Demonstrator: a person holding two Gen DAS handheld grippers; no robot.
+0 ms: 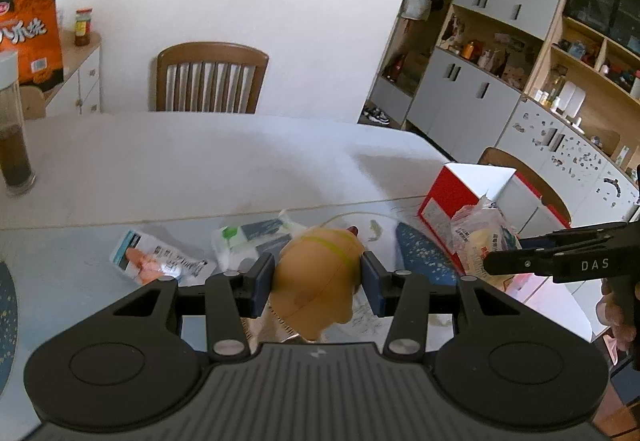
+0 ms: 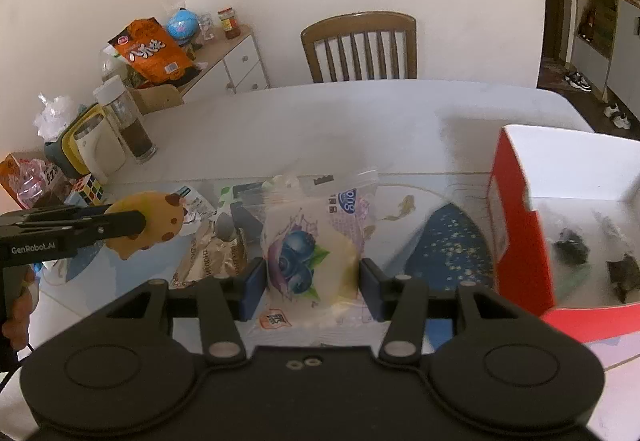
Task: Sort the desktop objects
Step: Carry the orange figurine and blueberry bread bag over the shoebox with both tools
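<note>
Holding a tan plush toy (image 1: 320, 273) between its blue pads, the left gripper (image 1: 318, 281) is half closed on it, above the table (image 1: 160, 161); the right gripper (image 2: 312, 281) is approx. half closed on a blueberry snack bag (image 2: 312, 249), also lifted; red box (image 2: 516, 233) stands just right of it, w/ dark items inside, maybe toys; other packets (image 1: 156, 259) lie on the table.
</note>
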